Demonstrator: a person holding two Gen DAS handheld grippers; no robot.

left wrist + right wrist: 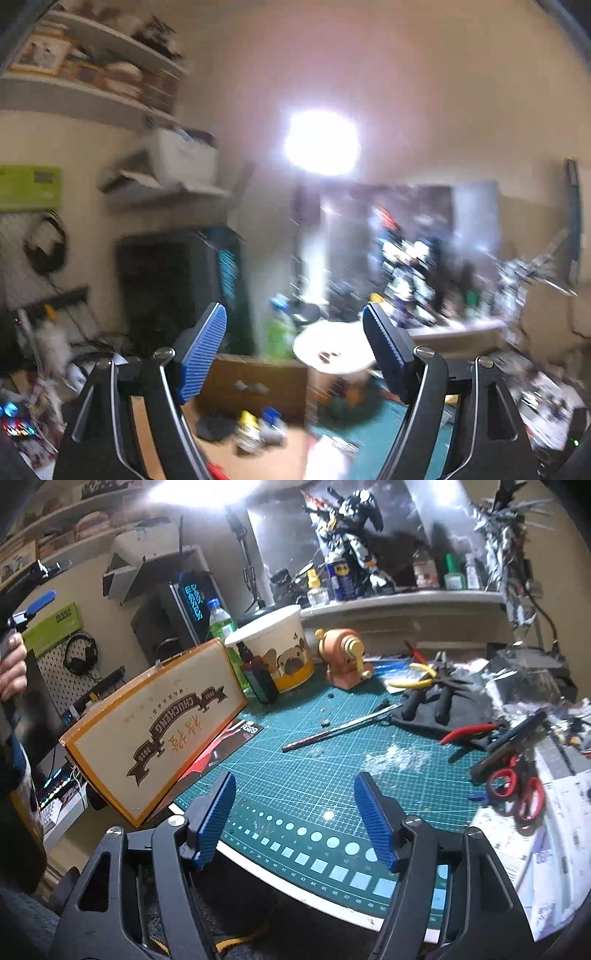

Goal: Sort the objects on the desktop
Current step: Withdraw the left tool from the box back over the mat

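Big teal gridded cutting mat [295, 760] covers the desk; orange-edged cardboard box [155, 734] leans at its left; thin reddish pencil [332, 733] lies mid-mat; right gripper [295, 819] and left gripper [295, 354] both gape, nothing between.

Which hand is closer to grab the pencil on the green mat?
The right. The right gripper hangs open and empty just over the green mat, aimed toward the pencil. The left gripper is open too, but raised and pointing out across the room, its view blurred.
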